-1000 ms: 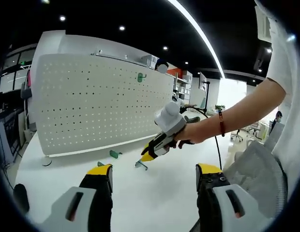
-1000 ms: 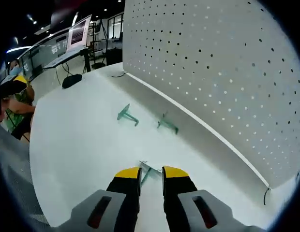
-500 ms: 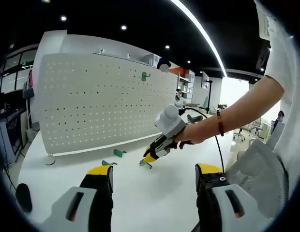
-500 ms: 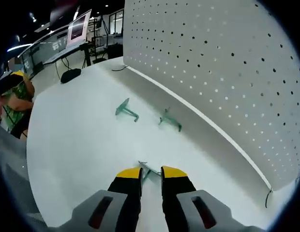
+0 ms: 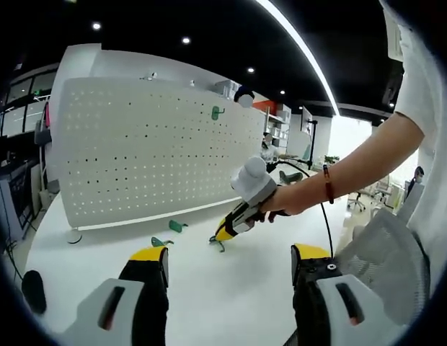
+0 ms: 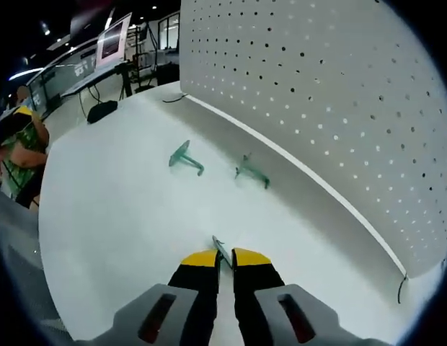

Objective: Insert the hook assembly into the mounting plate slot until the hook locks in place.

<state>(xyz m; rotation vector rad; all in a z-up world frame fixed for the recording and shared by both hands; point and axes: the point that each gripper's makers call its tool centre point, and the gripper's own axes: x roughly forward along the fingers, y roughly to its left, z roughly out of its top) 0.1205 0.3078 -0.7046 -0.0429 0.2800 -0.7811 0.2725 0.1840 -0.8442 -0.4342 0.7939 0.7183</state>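
R gripper (image 6: 225, 257) grips hook (image 6: 221, 250) at table (image 6: 122, 216).
Jaws narrower vs 1 s ago, now clamping it; L gripper (image 5: 229, 254) jaws wide.

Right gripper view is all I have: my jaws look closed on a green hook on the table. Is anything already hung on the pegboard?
Observer: Yes. The left gripper view shows a mounted hook, green, sitting high on the pegboard.
Operator: And the left gripper, is it carrying anything?
Observer: No. The left gripper is open and empty, back from the board and pointed toward the right gripper and its held hook.
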